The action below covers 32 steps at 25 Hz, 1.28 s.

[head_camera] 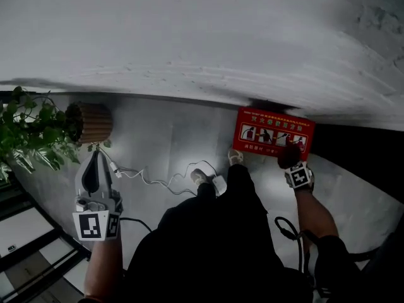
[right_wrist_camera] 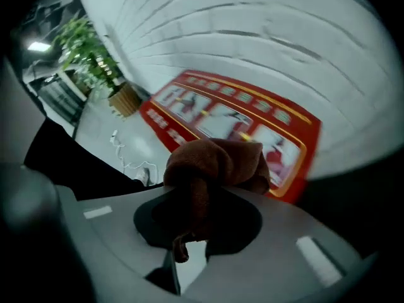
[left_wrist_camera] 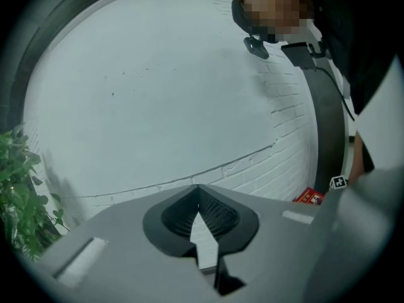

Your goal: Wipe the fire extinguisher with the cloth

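A red fire extinguisher box (head_camera: pixel 273 131) with white pictogram panels stands on the floor against the white brick wall; it also fills the right gripper view (right_wrist_camera: pixel 235 115) and shows as a small red corner in the left gripper view (left_wrist_camera: pixel 309 197). My right gripper (head_camera: pixel 291 158) points steeply down just in front of the box, shut on a bunched brown cloth (right_wrist_camera: pixel 218 164) that hides its fingertips. The cloth (head_camera: pixel 290 154) hangs over the box's front right part; I cannot tell whether they touch. My left gripper (head_camera: pixel 95 153) is far to the left, shut and empty, aimed at the wall (left_wrist_camera: pixel 197 189).
A leafy plant (head_camera: pixel 28 131) in a ribbed brown pot (head_camera: pixel 91 123) stands at the left by the wall. A white cable and plug (head_camera: pixel 165 182) lie on the grey floor beside the person's shoes (head_camera: pixel 235 157). Dark railing bars (head_camera: pixel 38 257) run at lower left.
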Available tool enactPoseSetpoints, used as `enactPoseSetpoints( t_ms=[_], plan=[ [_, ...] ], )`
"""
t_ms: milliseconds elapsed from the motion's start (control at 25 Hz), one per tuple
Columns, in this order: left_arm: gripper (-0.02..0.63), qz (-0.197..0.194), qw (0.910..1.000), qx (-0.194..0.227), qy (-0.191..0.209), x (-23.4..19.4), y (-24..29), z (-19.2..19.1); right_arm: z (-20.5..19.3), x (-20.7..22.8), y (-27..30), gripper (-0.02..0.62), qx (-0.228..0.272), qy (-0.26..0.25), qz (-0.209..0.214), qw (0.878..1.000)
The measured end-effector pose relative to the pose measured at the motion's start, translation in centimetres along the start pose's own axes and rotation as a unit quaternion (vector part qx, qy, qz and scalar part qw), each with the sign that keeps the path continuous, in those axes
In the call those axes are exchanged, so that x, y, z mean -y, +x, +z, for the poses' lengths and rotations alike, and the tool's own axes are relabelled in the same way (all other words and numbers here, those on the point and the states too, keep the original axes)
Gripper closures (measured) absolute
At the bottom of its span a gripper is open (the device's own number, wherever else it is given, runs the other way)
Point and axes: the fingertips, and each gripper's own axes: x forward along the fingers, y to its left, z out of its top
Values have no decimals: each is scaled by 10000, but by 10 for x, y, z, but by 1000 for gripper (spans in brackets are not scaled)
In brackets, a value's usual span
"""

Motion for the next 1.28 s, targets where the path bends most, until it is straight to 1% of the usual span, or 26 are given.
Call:
enactPoseSetpoints(
  t_ms=[40, 80, 120, 160, 200, 240, 280, 320, 360, 400, 440, 480, 520, 600, 640, 680, 720, 800, 840, 880, 1000, 1080, 1160, 1280],
  plan=[
    [607, -13, 10000, 18, -2, 0, 3, 1, -31, 24, -6, 526, -277, 579, -116, 9979],
    [607, -27, 10000, 33, -12, 0, 6, 1, -60, 44, -12, 526, -546, 1116, -199, 9921],
    [607, -41, 10000, 44, -30, 1, 8, 2, -86, 62, -18, 525, -769, 1525, -306, 9848],
    [607, -49, 10000, 57, -50, 2, 9, 2, -105, 77, -25, 525, -898, 1757, -421, 9794],
    [607, -41, 9999, 75, -64, 2, 10, 3, -112, 85, -33, 525, -882, 1807, -469, 9785],
    [607, -6, 9999, 93, -67, 2, 9, 3, -106, 86, -42, 525, -708, 1671, -465, 9823],
    [607, 64, 9999, 109, -69, -1, 7, 3, -87, 82, -51, 525, -396, 1329, -471, 9892],
    [607, 168, 9997, 119, -91, -5, 3, 1, -58, 75, -62, 525, 23, 785, -496, 9957],
    [607, 295, 9994, 121, -139, -10, -2, -1, -21, 62, -72, 525, 499, 114, -507, 9974],
    [607, 426, 9988, 107, -196, -15, -7, -5, 20, 43, -80, 525, 966, -554, -460, 9927],
    [607, 547, 9982, 70, -241, -20, -14, -9, 61, 19, -84, 525, 1364, -1117, -339, 9838],
    [607, 655, 9975, 7, -274, -24, -21, -14, 100, -6, -83, 525, 1649, -1548, -167, 9739],
    [607, 756, 9966, -76, -304, -29, -29, -20, 135, -29, -75, 525, 1814, -1881, 21, 9653],
    [607, 969, 9942, -248, -391, -38, -41, -30, 198, -67, -46, 525, 1872, -2409, 342, 9517],
    [607, 1064, 9929, -325, -429, -41, -47, -34, 225, -81, -29, 525, 1783, -2619, 455, 9474],
    [607, 1133, 9918, -399, -444, -42, -52, -36, 249, -92, -12, 525, 1631, -2764, 547, 9455],
    [607, 1178, 9910, -464, -441, -41, -56, -37, 266, -99, 6, 525, 1418, -2822, 631, 9467],
    [607, 1220, 9901, -553, -418, -39, -63, -37, 283, -105, 40, 523, 865, -2697, 811, 9556],
    [607, 1219, 9900, -579, -402, -36, -65, -36, 286, -104, 52, 523, 623, -2566, 883, 9605],
    [607, 1205, 9902, -599, -379, -33, -67, -34, 288, -102, 58, 523, 487, -2419, 936, 9645],
    [607, 1158, 9907, -653, -291, -28, -69, -32, 282, -86, 51, 523, 473, -1973, 949, 9746],
    [607, 1172, 9906, -631, -314, -31, -66, -31, 262, -62, 39, 523, 557, -1792, 845, 9786],
    [607, 1144, 9914, -548, -333, -32, -60, -29, 234, -30, 26, 525, 654, -1657, 683, 9816],
    [607, 937, 9938, -488, -338, -18, -46, -29, 181, 29, 7, 525, 602, -1321, 348, 9888]
  ],
)
